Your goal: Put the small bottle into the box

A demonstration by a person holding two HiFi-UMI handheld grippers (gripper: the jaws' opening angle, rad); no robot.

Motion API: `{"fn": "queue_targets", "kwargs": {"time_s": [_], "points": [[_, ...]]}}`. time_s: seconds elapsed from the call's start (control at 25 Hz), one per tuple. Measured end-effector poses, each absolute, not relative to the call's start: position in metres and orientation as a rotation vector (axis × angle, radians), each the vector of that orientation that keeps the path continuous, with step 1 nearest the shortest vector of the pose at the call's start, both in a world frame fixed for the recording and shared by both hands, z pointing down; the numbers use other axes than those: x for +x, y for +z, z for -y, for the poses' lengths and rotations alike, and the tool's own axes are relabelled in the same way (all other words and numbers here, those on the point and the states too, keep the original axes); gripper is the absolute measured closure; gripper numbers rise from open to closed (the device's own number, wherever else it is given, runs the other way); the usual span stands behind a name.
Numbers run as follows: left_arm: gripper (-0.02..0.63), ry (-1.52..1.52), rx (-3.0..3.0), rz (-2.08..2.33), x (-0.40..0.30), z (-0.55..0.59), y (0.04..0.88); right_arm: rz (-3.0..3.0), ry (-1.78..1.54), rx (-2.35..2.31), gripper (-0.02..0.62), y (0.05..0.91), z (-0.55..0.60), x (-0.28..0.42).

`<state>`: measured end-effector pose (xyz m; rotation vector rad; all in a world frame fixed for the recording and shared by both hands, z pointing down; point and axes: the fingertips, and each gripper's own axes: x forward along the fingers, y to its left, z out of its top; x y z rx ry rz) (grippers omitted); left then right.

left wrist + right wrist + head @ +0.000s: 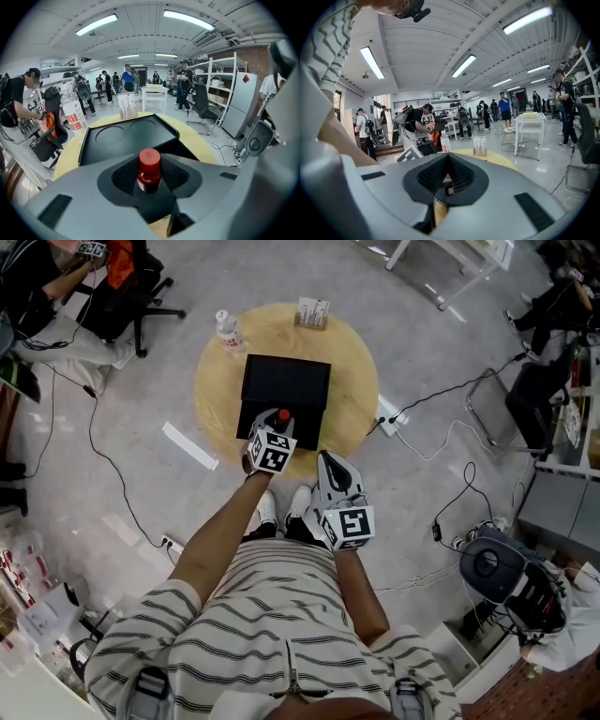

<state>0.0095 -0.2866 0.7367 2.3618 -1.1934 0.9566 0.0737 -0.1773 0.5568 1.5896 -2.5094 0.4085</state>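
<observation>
a: where's the small bottle (149,166)?
b: upright between the jaws of the left gripper (279,421), which are clamped on it below its red cap. it sits at the near edge of the black box (286,381).
a: and the box?
b: on the round yellow table (354,381), with two round recesses in its top (seen from the left gripper view).
a: the right gripper (330,465)?
b: held back near the person's body, off the table, jaws together with nothing in them.
a: anything else on the table?
b: a water bottle (226,331) and a small card stand (312,312) at the far rim.
</observation>
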Motion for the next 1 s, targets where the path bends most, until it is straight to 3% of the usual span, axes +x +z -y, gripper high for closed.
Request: {"fn": "queue_targets", "kwargs": {"time_s": [1.0], "points": [[0.451,0.905,2.364,1.204,0.005,0.273,0.724,2.522,0.365,1.6,0.586,0.546,0.167,0.069]]}}
